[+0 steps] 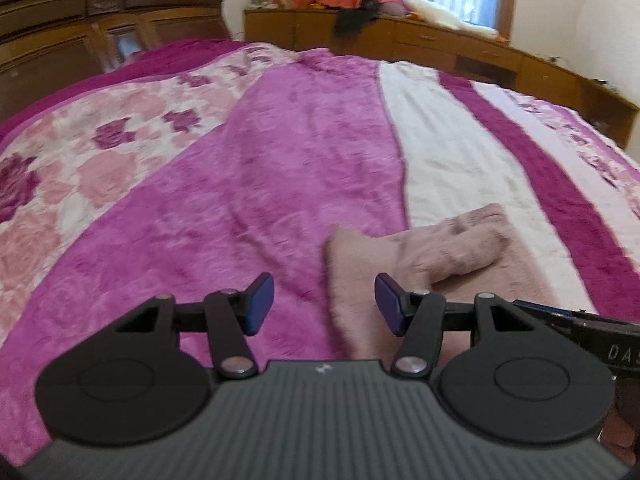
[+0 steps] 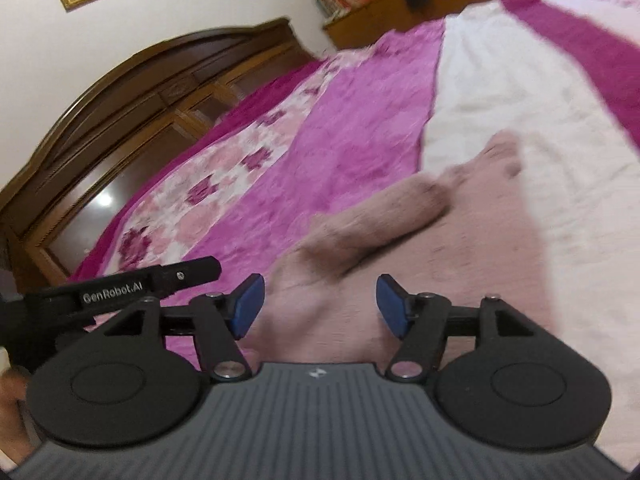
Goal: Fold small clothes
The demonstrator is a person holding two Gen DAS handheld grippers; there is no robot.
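A small dusty-pink garment point(image 1: 436, 256) lies on the bed point(image 1: 280, 160), across the join of the magenta and cream stripes of the blanket, one part already doubled over itself. It looks soft, fuzzy and light, likely to droop and slip, so an edge or corner seems the best place to pinch. The left tool point(image 1: 324, 304) hovers just before its near edge, pads wide apart, holding nothing. The right tool point(image 2: 320, 304) hangs over the cloth, equally wide and empty. "GenRobot.AI" is printed on the left tool's side; "DAS" shows, cut off, on the right one's.
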